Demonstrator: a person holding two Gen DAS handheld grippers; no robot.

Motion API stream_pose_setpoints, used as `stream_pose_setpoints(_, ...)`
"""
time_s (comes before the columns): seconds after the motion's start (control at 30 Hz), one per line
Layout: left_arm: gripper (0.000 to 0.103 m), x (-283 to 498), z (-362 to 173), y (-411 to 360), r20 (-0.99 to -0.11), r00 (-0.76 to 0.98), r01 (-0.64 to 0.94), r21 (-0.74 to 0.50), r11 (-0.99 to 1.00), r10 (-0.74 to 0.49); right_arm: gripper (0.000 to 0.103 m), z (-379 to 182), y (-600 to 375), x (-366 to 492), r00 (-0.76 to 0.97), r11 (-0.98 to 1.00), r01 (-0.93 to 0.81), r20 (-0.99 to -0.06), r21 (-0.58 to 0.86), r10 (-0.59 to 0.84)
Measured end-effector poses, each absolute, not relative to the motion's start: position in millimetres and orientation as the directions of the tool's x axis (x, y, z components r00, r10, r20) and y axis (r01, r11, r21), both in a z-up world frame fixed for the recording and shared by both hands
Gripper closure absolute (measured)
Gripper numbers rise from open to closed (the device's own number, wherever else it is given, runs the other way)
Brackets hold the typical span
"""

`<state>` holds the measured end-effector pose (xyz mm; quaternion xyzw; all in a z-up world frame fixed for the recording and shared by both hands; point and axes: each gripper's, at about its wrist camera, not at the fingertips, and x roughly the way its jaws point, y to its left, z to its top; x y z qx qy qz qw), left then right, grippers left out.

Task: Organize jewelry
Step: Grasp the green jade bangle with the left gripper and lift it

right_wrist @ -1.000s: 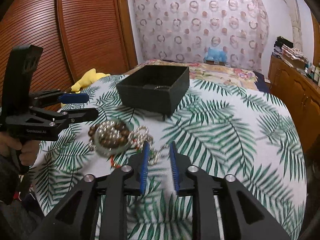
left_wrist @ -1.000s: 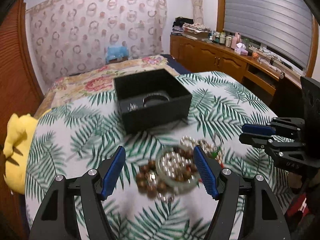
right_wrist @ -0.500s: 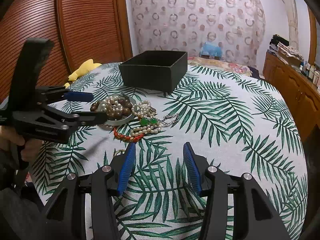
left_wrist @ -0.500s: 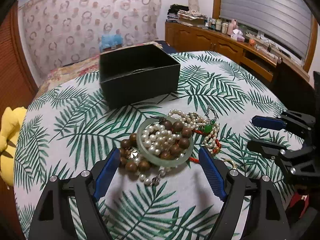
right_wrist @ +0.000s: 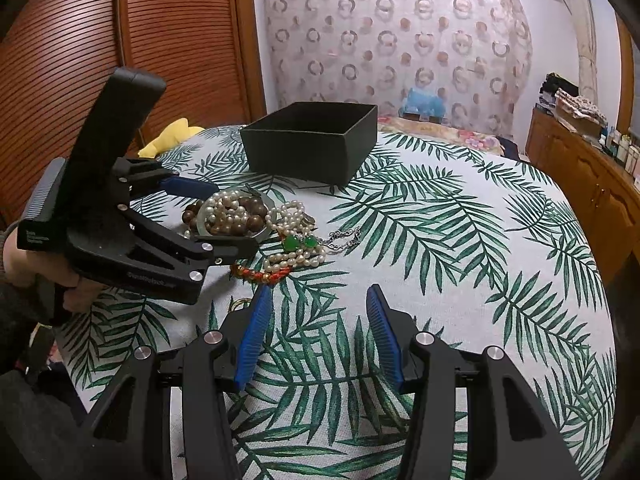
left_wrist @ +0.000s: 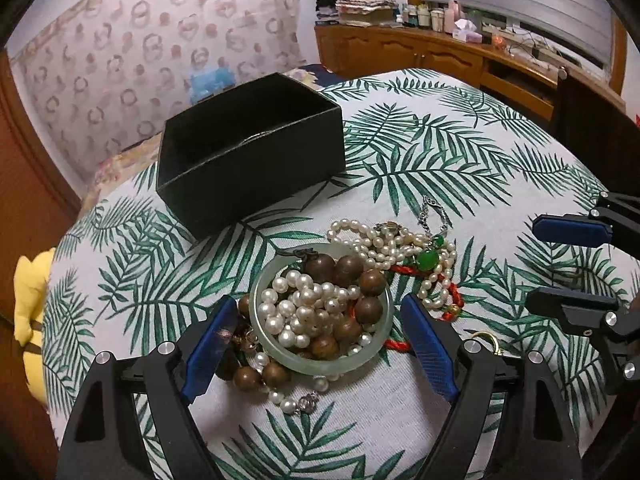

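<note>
A pale jade bangle [left_wrist: 320, 364] lies on the palm-print tablecloth [left_wrist: 440, 168], heaped with a white pearl strand [left_wrist: 304, 304] and brown wooden beads [left_wrist: 346, 266]. My left gripper [left_wrist: 318, 306] is open, its blue pads either side of the bangle without touching it. To the right lie more pearls [left_wrist: 360, 240], a green pendant [left_wrist: 428, 258] and a red cord bracelet [left_wrist: 452, 300]. Behind stands an open black box [left_wrist: 256, 168] with a dark ring-shaped piece inside. My right gripper [right_wrist: 318, 292] is open and holds nothing, on the near side of the red cord [right_wrist: 260, 274].
A small gold ring [left_wrist: 484, 338] lies near the right gripper. A yellow plush toy [left_wrist: 30, 320] sits off the table's left edge. A wooden cabinet [left_wrist: 440, 52] with bottles runs along the right wall, louvred wooden doors [right_wrist: 100, 60] along the left. A hand [right_wrist: 24, 256] holds the left gripper.
My left gripper came down closer to the bangle and its jaws widened around it. My right gripper's jaws opened wider and it drew back a little from the heap.
</note>
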<state>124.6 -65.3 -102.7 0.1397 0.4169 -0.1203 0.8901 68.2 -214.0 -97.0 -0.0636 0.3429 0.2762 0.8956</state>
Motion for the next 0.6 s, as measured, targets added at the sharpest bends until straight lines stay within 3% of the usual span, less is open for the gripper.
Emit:
stream_pose_setpoints(0.07,0.023,125.2,-102.7,-65.0,-0.773,0.626,0.334,0.149,0.931,-0.101,0.051,-97.4,-214.5,68.2,0.610,0.839,-0.539,-0.651,0.076,0.451)
stream_pose_setpoints(0.17,0.034,124.0,-102.6,-66.2,-0.760,0.642,0.337,0.164,0.927,-0.098,0.051,-97.8,-214.7,68.2,0.606,0.837,-0.541,-0.655,0.078,0.452)
stream_pose_setpoints(0.6,0.034,83.1,-64.4,-43.8,-0.660,0.729,0.278,0.044,0.960,-0.181,0.051,-99.7,-209.2,69.0,0.595,0.831,-0.553,-0.669,0.063,0.446)
